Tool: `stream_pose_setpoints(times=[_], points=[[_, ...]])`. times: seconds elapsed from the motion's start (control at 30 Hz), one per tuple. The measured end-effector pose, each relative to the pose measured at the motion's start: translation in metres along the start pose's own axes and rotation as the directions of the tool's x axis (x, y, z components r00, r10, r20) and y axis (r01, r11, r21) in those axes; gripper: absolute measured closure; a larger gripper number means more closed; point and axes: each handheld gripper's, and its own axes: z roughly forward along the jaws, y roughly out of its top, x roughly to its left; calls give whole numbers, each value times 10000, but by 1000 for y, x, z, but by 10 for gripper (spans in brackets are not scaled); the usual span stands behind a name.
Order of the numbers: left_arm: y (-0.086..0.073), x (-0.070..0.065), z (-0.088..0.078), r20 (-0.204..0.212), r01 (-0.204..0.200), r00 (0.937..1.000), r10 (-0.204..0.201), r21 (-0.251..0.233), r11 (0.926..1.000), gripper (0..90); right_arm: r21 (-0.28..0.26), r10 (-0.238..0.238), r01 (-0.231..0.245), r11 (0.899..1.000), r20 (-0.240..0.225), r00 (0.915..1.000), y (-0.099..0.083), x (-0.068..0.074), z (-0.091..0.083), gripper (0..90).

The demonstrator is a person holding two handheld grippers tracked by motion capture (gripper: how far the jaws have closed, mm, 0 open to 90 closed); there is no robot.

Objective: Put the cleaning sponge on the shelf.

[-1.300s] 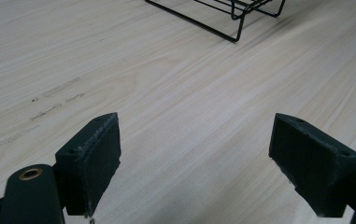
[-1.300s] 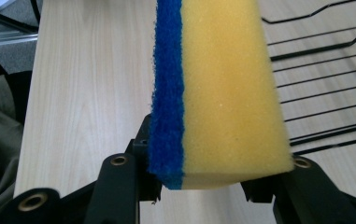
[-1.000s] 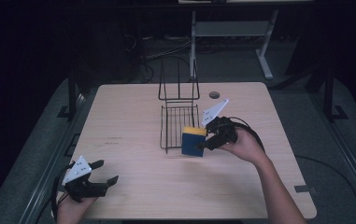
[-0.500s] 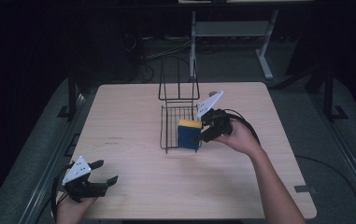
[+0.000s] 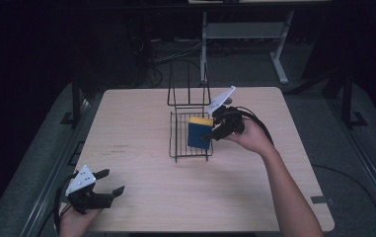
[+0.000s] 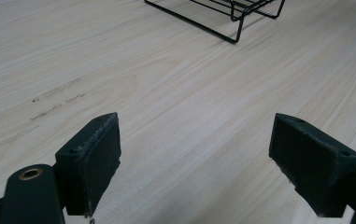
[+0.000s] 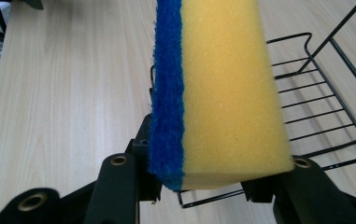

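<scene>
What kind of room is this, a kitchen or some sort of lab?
Probably a lab or recording studio, not a kitchen: a bare wooden table in a dark room, cables on the floor, and a person working handheld tongs on a sponge over a wire rack.

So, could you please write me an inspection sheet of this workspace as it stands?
Surface: light wooden table, faint marks near its left side.
Job's things: yellow sponge with a blue scouring layer, held over the black wire rack; the rack's upright wire back stands at its far end.
Clutter: nothing seen.
Grippers: right tool shut on the sponge; left tool open, holding nothing, at the table's near left corner.
Cables: black cable loops from the right tool over the hand.
Surroundings: dark floor, grey metal stand behind the table.
</scene>
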Motion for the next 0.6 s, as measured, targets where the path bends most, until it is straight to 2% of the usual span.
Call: stream_pose_setpoints(times=[0.2, 0.37, 0.6], points=[[0, 0, 0, 21, 20, 10000, -20, 21, 10000, 162, 40, 50, -50, 10000, -12, 10000, 1, -9, 2, 562], [0, 0, 0, 18, -53, 10000, 53, 16, 10000, 162, 59, 300, -300, 9995, 11, 9996, 0, -21, 7, 561], [-1, 0, 1, 43, 18, 10000, -18, -19, 10000, 163, -3, 546, -546, 9985, -57, 9985, -2, -29, 14, 561]])
